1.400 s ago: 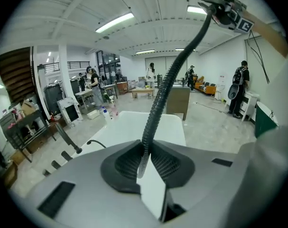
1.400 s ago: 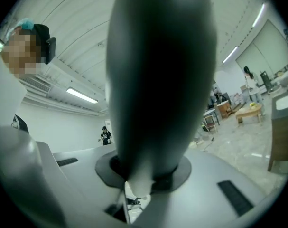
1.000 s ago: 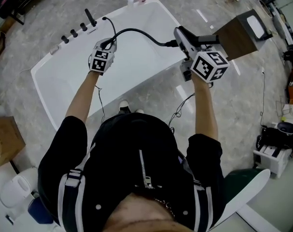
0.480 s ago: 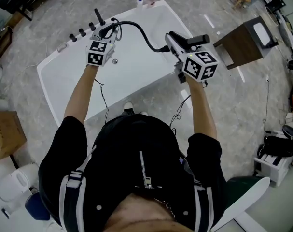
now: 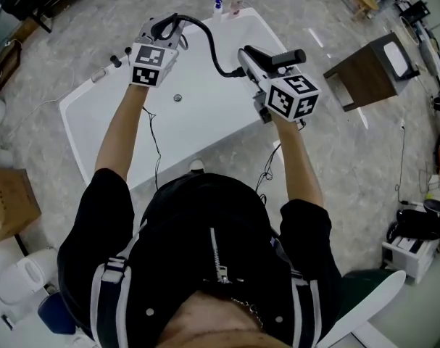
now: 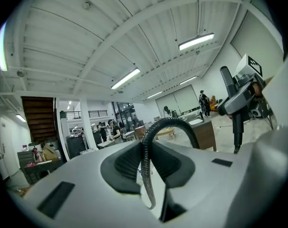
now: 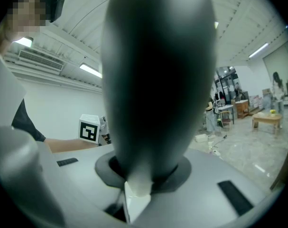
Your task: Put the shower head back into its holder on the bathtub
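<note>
Left gripper [image 5: 164, 29] clamped on the black hose [image 6: 146, 172], now higher and farther out than a second ago, above the far rim of the bathtub [image 5: 205, 125] beside the tap knobs [image 5: 116, 61]. Right gripper [image 5: 252, 62] grasps the shower head [image 7: 158, 80], shifted left from the tub's right edge. The head is held in the air over the basin. The hose arc between the grippers is tighter.

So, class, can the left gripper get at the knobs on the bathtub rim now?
Probably not to grasp: the left gripper sits near the knobs, nothing between, but its jaws are clamped on the hose.
</note>
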The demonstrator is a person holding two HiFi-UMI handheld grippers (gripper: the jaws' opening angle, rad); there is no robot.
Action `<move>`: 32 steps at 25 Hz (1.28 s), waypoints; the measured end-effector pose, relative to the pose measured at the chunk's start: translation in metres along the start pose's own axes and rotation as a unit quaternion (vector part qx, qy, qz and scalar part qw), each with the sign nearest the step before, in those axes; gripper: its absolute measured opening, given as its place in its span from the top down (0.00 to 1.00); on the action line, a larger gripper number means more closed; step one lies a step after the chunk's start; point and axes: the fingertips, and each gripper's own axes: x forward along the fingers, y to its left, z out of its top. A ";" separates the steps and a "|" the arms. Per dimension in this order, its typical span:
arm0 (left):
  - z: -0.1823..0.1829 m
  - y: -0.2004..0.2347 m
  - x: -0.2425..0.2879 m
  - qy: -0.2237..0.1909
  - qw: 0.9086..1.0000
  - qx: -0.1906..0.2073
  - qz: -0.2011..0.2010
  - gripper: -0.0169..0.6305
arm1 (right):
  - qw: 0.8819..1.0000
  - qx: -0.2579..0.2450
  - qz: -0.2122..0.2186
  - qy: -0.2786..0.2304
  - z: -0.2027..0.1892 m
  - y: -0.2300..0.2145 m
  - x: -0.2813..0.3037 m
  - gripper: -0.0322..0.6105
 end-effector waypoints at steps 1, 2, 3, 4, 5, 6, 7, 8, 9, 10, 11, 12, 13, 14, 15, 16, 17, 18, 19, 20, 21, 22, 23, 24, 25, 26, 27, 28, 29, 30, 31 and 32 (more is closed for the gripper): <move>0.004 0.003 0.001 -0.006 1.000 0.004 0.001 0.85 | 1.000 0.000 0.000 -0.002 0.001 0.001 0.004 0.83; 0.008 0.005 0.001 -0.011 1.000 0.008 0.003 0.85 | 1.000 0.000 -0.001 -0.004 0.002 0.002 0.008 0.83; 0.010 0.008 0.001 -0.015 1.000 0.014 0.004 0.85 | 1.000 0.000 -0.002 -0.007 0.003 0.003 0.012 0.83; 0.013 0.010 0.001 -0.018 1.000 0.019 0.005 0.85 | 1.000 0.002 -0.003 -0.011 0.005 0.003 0.015 0.83; 0.015 0.014 0.002 -0.020 1.000 0.023 0.007 0.85 | 1.000 0.003 -0.004 -0.015 0.007 0.004 0.018 0.83; 0.017 0.017 0.003 -0.022 0.999 0.027 0.009 0.85 | 1.000 0.005 -0.006 -0.020 0.009 0.003 0.021 0.83; 0.018 0.021 0.004 -0.023 0.999 0.029 0.011 0.85 | 1.000 0.007 -0.006 -0.024 0.010 0.003 0.024 0.83; 0.020 0.025 0.004 -0.024 0.999 0.032 0.014 0.85 | 1.000 0.009 -0.006 -0.027 0.011 0.003 0.026 0.83; 0.021 0.029 0.005 -0.025 0.999 0.033 0.018 0.85 | 1.000 0.011 -0.004 -0.028 0.012 0.002 0.030 0.83; 0.022 0.033 0.006 -0.025 0.999 0.035 0.021 0.85 | 1.000 0.014 -0.002 -0.028 0.012 0.001 0.033 0.83; 0.023 0.037 0.007 -0.025 0.999 0.037 0.025 0.85 | 0.999 0.015 0.002 -0.028 0.013 0.000 0.037 0.83; 0.024 0.041 0.008 -0.025 0.998 0.040 0.029 0.85 | 0.999 0.016 0.005 -0.028 0.014 -0.001 0.040 0.83; 0.025 0.044 0.009 -0.025 0.998 0.042 0.034 0.85 | 0.999 0.016 0.009 -0.029 0.016 -0.003 0.044 0.83; 0.027 0.047 0.011 -0.025 0.998 0.044 0.039 0.85 | 0.999 0.016 0.014 -0.030 0.018 -0.005 0.047 0.83; 0.029 0.050 0.013 -0.025 0.998 0.046 0.044 0.85 | 0.999 0.015 0.020 -0.032 0.021 -0.008 0.051 0.83; 0.032 0.053 0.016 -0.025 0.997 0.048 0.050 0.85 | 0.999 0.013 0.027 -0.034 0.025 -0.011 0.056 0.83; 0.036 0.055 0.019 -0.025 0.997 0.051 0.056 0.85 | 0.999 0.011 0.034 -0.036 0.028 -0.015 0.060 0.83; 0.039 0.057 0.021 -0.025 0.996 0.056 0.063 0.85 | 0.998 0.009 0.042 -0.038 0.031 -0.018 0.065 0.83; 0.043 0.059 0.022 -0.025 0.995 0.060 0.070 0.85 | 0.998 0.008 0.051 -0.040 0.034 -0.021 0.070 0.83; 0.047 0.061 0.023 -0.026 0.995 0.064 0.077 0.85 | 0.997 0.009 0.061 -0.042 0.037 -0.024 0.074 0.83; 0.050 0.062 0.023 -0.025 0.994 0.067 0.085 0.85 | 0.996 0.009 0.072 -0.045 0.039 -0.026 0.077 0.83; 0.053 0.065 0.024 -0.024 0.993 0.069 0.095 0.85 | 0.995 0.010 0.084 -0.047 0.042 -0.029 0.081 0.83; 0.057 0.067 0.026 -0.023 0.992 0.072 0.106 0.85 | 0.994 0.010 0.096 -0.048 0.045 -0.032 0.085 0.83; 0.059 0.070 0.027 -0.020 0.990 0.074 0.117 0.85 | 0.993 0.009 0.109 -0.048 0.048 -0.036 0.089 0.83; 0.062 0.073 0.030 -0.017 0.988 0.077 0.130 0.85 | 0.991 0.007 0.121 -0.047 0.051 -0.040 0.093 0.83; 0.064 0.076 0.032 -0.013 0.986 0.079 0.143 0.85 | 0.990 0.005 0.134 -0.045 0.055 -0.045 0.097 0.83; 0.066 0.079 0.034 -0.008 0.984 0.081 0.156 0.85 | 0.988 0.004 0.147 -0.044 0.058 -0.050 0.102 0.83; 0.067 0.081 0.036 -0.004 0.982 0.083 0.169 0.85 | 0.986 0.004 0.160 -0.042 0.060 -0.055 0.106 0.83; 0.067 0.084 0.038 0.000 0.980 0.084 0.182 0.85 | 0.984 0.003 0.172 -0.041 0.062 -0.059 0.110 0.83; 0.067 0.086 0.037 0.004 0.977 0.084 0.196 0.85 | 0.982 0.003 0.185 -0.040 0.064 -0.061 0.114 0.83; 0.067 0.088 0.036 0.009 0.974 0.086 0.209 0.85 | 0.979 0.002 0.198 -0.039 0.066 -0.063 0.117 0.83; 0.068 0.089 0.036 0.013 0.971 0.087 0.221 0.85 | 0.977 0.002 0.209 -0.038 0.068 -0.066 0.121 0.83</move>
